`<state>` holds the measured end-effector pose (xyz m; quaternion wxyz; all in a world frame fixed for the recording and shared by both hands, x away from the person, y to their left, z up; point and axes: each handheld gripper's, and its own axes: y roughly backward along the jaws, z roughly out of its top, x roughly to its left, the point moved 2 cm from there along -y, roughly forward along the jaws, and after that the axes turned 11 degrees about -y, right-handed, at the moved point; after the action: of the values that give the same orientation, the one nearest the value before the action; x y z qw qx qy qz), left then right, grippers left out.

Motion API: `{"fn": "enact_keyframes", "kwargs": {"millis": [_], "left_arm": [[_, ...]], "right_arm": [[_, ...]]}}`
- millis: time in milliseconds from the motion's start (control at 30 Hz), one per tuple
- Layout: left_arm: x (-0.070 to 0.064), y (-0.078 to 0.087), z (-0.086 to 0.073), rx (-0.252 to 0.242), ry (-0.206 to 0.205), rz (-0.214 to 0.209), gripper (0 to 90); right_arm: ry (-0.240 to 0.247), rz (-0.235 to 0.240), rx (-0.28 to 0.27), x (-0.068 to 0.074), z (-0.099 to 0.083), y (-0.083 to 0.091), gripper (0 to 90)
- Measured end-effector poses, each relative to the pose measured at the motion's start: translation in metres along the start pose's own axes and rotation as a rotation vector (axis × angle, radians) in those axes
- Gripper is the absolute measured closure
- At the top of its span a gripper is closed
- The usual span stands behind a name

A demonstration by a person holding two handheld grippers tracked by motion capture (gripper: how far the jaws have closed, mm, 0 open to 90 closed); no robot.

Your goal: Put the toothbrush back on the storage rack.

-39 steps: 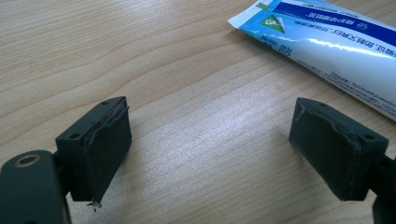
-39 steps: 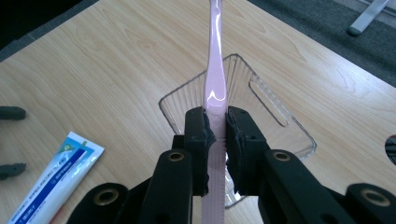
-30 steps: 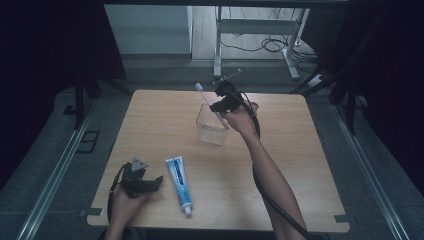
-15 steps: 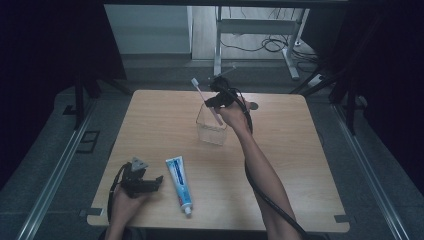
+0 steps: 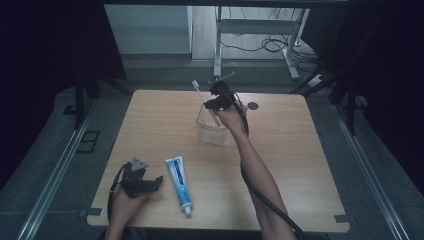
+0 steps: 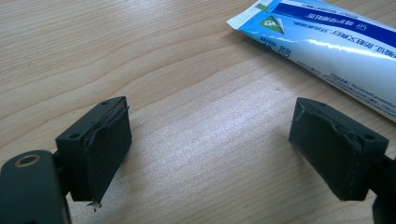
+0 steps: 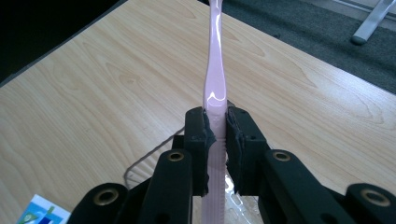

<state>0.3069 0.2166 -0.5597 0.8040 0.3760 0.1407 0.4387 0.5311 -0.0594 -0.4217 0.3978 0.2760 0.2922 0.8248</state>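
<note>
My right gripper (image 5: pixel 216 104) (image 7: pixel 216 126) is shut on a pink toothbrush (image 5: pixel 203 98) (image 7: pixel 214 79) and holds it over a clear plastic cup (image 5: pixel 212 127) at the table's far middle. The brush tilts up and to the left, its white head (image 5: pixel 196 84) topmost and its handle end down in the cup. A blue and white toothpaste tube (image 5: pixel 178 183) (image 6: pixel 334 44) lies flat near the front edge. My left gripper (image 5: pixel 148 183) (image 6: pixel 210 154) rests on the wood just left of the tube, open, with nothing between its jaws.
The wooden table (image 5: pixel 300 165) has a small dark round spot (image 5: pixel 253 106) at the far right of the cup. Beyond the far edge stands a metal desk frame (image 5: pixel 220 45) with cables on the floor. A rail (image 5: pixel 55 175) runs along the left side.
My right gripper has moved left and down with the toothbrush, bringing its handle end into the cup. The left gripper and the tube have stayed put.
</note>
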Motion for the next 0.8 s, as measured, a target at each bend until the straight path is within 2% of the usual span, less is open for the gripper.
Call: {"fn": "enact_keyframes", "kwargs": {"millis": [267,800], "left_arm": [[0.0,0.0,0.0,0.0,0.0,0.0,12.9],[0.0,0.0,0.0,0.001,0.0,0.0,12.9]], "right_arm": [[0.008,-0.01,-0.012,-0.005,-0.005,-0.006,78.7],[-0.008,-0.013,-0.01,-0.017,-0.018,-0.02,78.7]]}}
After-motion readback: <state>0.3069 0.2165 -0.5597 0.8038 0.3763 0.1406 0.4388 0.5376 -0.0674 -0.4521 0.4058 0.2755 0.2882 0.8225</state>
